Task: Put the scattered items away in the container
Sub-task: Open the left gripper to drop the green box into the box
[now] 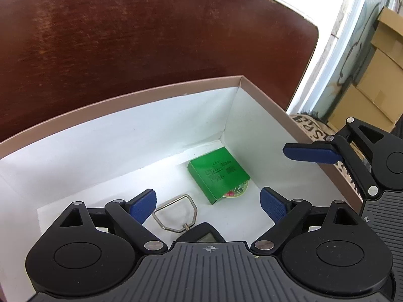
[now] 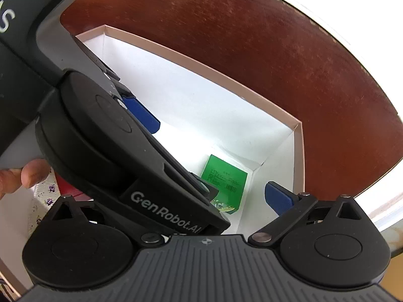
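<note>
Both grippers are hanging over the open box (image 1: 141, 105) on a dark wooden table (image 1: 151, 30), jaws spread wide and gripping nothing. The left gripper (image 1: 207, 205) is hovering above a black hand scale (image 1: 201, 235) with a wire loop (image 1: 175, 212), lying on the box floor between its fingers but untouched. A green carton (image 1: 217, 173) is resting in the far corner, half covering a round tin (image 1: 238, 191). The right gripper (image 2: 209, 198) is waiting just beside, the left one blocking much of its view. The scale is looking rigid and fairly light; its body, not the thin slippery loop, seems the surest hold. The carton would probably crush if pinched hard.
</note>
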{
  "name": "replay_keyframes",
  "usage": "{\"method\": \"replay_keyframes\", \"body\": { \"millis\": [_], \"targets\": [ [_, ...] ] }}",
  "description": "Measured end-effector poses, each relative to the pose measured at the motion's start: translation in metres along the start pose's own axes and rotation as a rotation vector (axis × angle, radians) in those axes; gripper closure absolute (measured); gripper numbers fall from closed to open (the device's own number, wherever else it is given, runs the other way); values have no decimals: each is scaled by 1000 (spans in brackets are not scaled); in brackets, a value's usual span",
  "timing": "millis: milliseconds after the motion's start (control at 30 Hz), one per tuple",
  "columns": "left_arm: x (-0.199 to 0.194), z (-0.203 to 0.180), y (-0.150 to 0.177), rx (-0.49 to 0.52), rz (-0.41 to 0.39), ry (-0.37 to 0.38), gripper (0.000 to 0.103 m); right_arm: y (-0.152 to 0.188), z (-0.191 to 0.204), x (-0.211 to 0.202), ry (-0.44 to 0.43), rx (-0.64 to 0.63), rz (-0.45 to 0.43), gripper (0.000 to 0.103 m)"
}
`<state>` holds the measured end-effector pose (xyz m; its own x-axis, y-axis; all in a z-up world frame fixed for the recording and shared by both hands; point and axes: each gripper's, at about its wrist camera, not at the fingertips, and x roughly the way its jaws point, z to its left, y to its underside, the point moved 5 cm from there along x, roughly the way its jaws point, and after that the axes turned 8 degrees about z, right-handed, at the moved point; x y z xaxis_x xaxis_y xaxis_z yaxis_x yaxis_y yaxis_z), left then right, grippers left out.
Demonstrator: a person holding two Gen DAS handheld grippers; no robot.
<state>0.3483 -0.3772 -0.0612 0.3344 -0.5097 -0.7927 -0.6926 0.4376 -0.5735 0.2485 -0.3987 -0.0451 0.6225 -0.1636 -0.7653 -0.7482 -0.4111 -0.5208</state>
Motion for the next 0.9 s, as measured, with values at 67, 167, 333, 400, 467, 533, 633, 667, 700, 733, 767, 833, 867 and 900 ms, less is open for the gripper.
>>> {"method": "replay_keyframes", "body": {
  "millis": [67, 167, 333, 400, 467, 533, 633, 667, 700, 733, 767, 833, 867, 900],
  "targets": [
    [-6, -1, 0, -4, -11, -2, 7, -2, -2, -4, -4, 2, -5, 1],
    [-17, -5, 2, -1, -29, -8, 7, 0, -1, -15, -18, 17, -19, 1],
    [-35, -11, 8, 6, -57, -20, 7, -2, -6, -28, -25, 23, -44, 1],
    [-43, -13, 12, 6, -64, -26, 7, 1, 1, -41, -29, 34, -50, 1],
    [-51, -15, 16, 10, -77, -38, 6, -9, 6, -38, -37, 47, -59, 1],
    [-61, -18, 21, 21, -96, -60, 6, -9, 9, -42, -46, 60, -64, 1],
    [-75, -23, 28, 42, -126, -87, 6, -8, 13, -50, -56, 74, -85, 1],
    [-80, -24, 30, 44, -136, -92, 6, -8, 14, -52, -60, 83, -94, 1],
    [-85, -25, 33, 45, -147, -97, 6, -7, 15, -55, -64, 93, -100, 1],
    [-91, -26, 36, 46, -161, -103, 6, -6, 17, -59, -67, 105, -105, 1],
    [-97, -27, 39, 47, -177, -111, 4, -6, 19, -63, -67, 115, -109, 1],
    [-109, -29, 47, 50, -218, -131, 2, -3, 24, -71, -62, 129, -128, 1],
    [-116, -30, 52, 48, -238, -135, 2, -2, 26, -75, -60, 136, -142, 1],
    [-122, -30, 57, 41, -254, -137, 2, 0, 29, -80, -61, 146, -157, 1]
  ]
}}
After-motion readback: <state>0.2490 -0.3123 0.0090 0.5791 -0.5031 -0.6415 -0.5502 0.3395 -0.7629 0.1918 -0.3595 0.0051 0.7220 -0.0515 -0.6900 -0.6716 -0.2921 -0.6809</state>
